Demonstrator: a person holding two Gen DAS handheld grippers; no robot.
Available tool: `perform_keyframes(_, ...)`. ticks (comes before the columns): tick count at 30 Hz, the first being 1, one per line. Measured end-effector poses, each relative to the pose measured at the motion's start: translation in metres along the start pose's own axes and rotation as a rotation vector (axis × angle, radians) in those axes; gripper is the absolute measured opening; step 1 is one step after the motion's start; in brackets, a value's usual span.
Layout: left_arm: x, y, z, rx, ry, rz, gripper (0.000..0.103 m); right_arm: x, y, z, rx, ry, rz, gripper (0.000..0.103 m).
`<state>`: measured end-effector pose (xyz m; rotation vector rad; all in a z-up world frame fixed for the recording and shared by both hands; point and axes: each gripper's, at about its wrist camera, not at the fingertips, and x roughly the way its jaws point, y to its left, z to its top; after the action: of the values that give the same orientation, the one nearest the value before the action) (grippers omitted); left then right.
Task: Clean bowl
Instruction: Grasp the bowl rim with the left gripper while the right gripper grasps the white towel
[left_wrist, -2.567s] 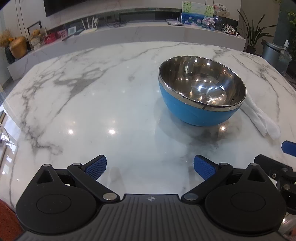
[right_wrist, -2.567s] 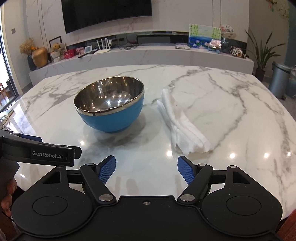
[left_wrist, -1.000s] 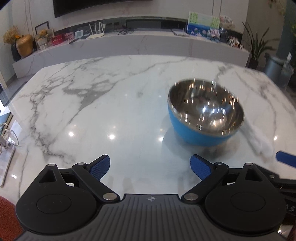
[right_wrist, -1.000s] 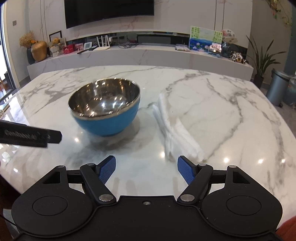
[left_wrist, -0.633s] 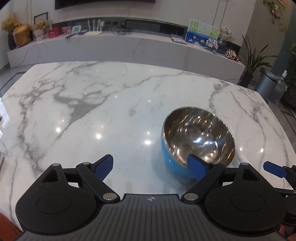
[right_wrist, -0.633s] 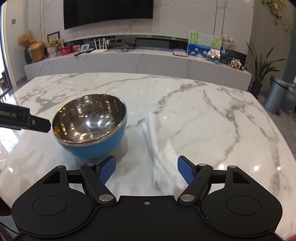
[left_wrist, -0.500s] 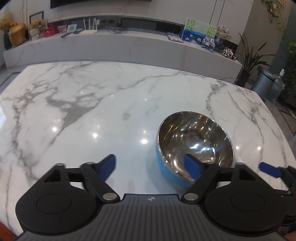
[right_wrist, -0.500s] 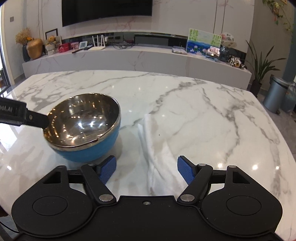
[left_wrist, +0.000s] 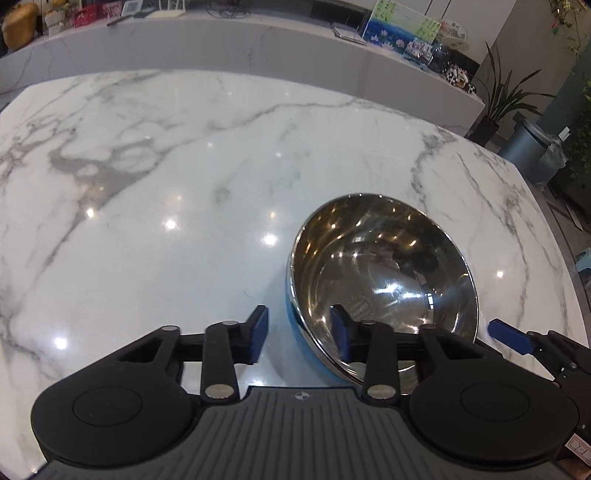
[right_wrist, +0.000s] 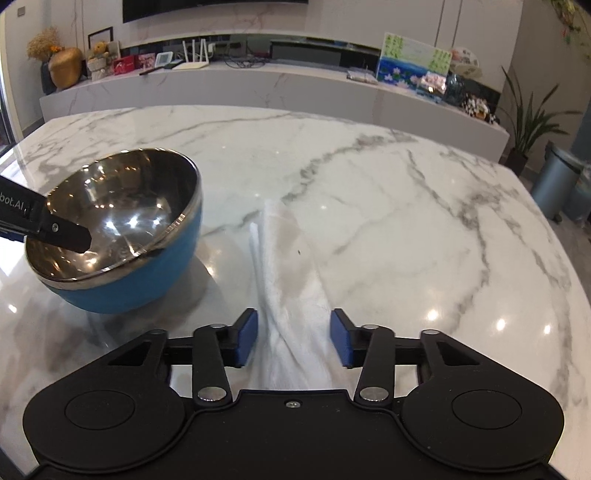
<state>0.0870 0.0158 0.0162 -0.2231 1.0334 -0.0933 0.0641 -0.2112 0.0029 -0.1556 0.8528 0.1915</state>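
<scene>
My left gripper straddles the near wall of the bowl: its right pad sits inside the steel interior, its left pad outside beside the blue shell, and the rim runs between them. The jaws have narrowed, but a gap shows between the outer pad and the bowl's wall, so I read them as parted and not yet clamped on the rim. The bowl lies just ahead and slightly right of this gripper, and from my right wrist camera it looks tilted, its mouth leaning toward the left gripper's finger, which reaches in over the rim from the left. It rests on the marble table. My right gripper is down over the near end of the folded white cloth, which runs forward from between its pads and away across the table. The pads stand on either side of the cloth with marble visible beside the left one, so the jaws are parted around it, not gripping it. From this gripper, the bowl sits ahead and to the left, near the cloth's left edge but apart from it.
</scene>
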Motion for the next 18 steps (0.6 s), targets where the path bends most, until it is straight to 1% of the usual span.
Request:
perform_keyframes(4,0.004,-0.002,0.002,0.004,0.016,0.002,0.021,0.0,-0.002,-0.002,-0.003,-0.007,-0.002,0.03)
perform_keyframes(5,0.004,-0.003,0.002,0.008,0.014,0.007,0.02,0.0,-0.001,-0.001,-0.005,-0.007,-0.002,0.027)
perform_keyframes(6,0.004,-0.005,0.002,0.011,0.013,0.011,0.02,0.0,-0.002,-0.001,-0.006,-0.008,-0.002,0.021)
perform_keyframes(9,0.003,-0.007,0.002,0.022,0.007,0.024,0.02,-0.001,-0.003,0.002,0.007,-0.006,0.005,0.015)
perform_keyframes(11,0.001,-0.008,0.002,0.028,0.004,0.033,0.019,-0.005,-0.005,0.004,0.023,-0.012,0.013,0.013)
perform_keyframes(15,-0.003,-0.009,0.001,0.042,-0.004,0.049,0.017,-0.024,-0.007,0.012,0.054,-0.063,0.032,0.013)
perform_keyframes(18,-0.004,-0.012,0.001,0.053,-0.011,0.061,0.016,-0.05,-0.004,0.025,0.058,-0.13,0.078,0.013)
